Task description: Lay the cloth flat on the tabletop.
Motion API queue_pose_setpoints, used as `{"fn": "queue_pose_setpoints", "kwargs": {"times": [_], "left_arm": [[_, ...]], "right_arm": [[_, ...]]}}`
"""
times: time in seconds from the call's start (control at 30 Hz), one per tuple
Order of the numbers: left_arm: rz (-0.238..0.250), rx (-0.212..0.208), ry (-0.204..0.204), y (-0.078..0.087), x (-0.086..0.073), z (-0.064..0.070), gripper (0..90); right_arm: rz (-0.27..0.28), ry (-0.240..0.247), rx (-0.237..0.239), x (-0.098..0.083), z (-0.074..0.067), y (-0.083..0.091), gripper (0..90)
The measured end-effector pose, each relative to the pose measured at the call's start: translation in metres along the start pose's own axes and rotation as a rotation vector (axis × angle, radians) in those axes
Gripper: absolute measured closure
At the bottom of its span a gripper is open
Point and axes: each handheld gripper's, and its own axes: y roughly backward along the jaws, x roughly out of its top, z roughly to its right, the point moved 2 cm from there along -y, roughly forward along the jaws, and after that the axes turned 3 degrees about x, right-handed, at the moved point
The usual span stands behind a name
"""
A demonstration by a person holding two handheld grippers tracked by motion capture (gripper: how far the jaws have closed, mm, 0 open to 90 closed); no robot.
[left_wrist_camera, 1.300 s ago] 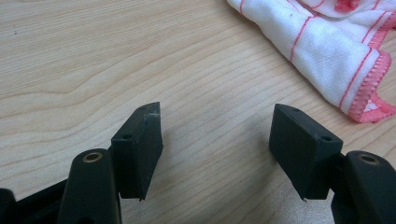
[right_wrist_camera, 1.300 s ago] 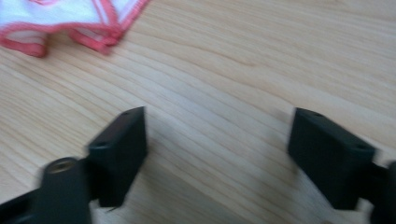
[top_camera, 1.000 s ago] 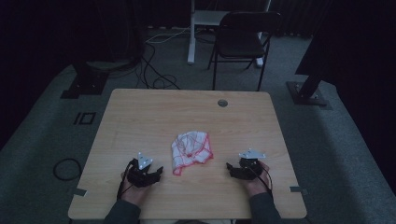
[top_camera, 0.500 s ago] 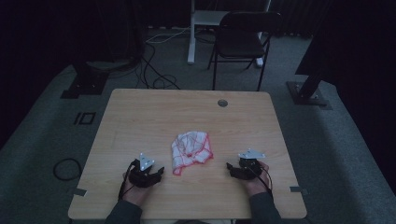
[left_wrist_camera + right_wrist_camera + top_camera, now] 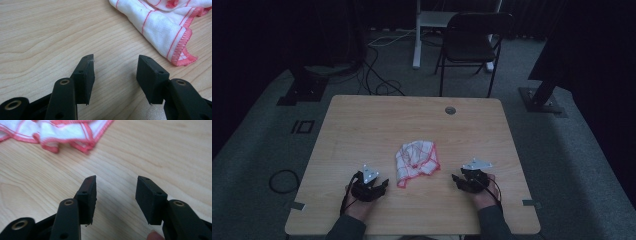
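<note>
A crumpled white cloth with red stripes and a red hem (image 5: pixel 415 158) lies near the middle front of the wooden table (image 5: pixel 362 125). My left gripper (image 5: pixel 383 184) rests on the table just left of the cloth, open and empty. The left gripper view has the cloth (image 5: pixel 160 20) at the upper right, its hem corner a short way past the open gripper (image 5: pixel 115 60). My right gripper (image 5: pixel 455 179) sits to the cloth's right, also open with nothing between its fingers. In the right gripper view the cloth (image 5: pixel 62 130) lies ahead at the upper left of the gripper (image 5: pixel 116 181).
A round cable hole (image 5: pixel 450 110) sits near the table's far edge. Beyond the table stand a dark folding chair (image 5: pixel 472 45) and a white post (image 5: pixel 417 35). Cables (image 5: pixel 377 75) and dark stand bases (image 5: pixel 542 100) lie on the grey floor.
</note>
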Motion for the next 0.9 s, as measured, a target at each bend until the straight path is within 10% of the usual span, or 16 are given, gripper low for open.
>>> {"fn": "queue_pose_setpoints", "kwargs": {"times": [0.9], "left_arm": [[0.025,-0.079,-0.008,0.009,0.004,0.015,53.0]], "right_arm": [[0.036,0.065,0.031,0.025,-0.017,-0.008,66.6]]}}
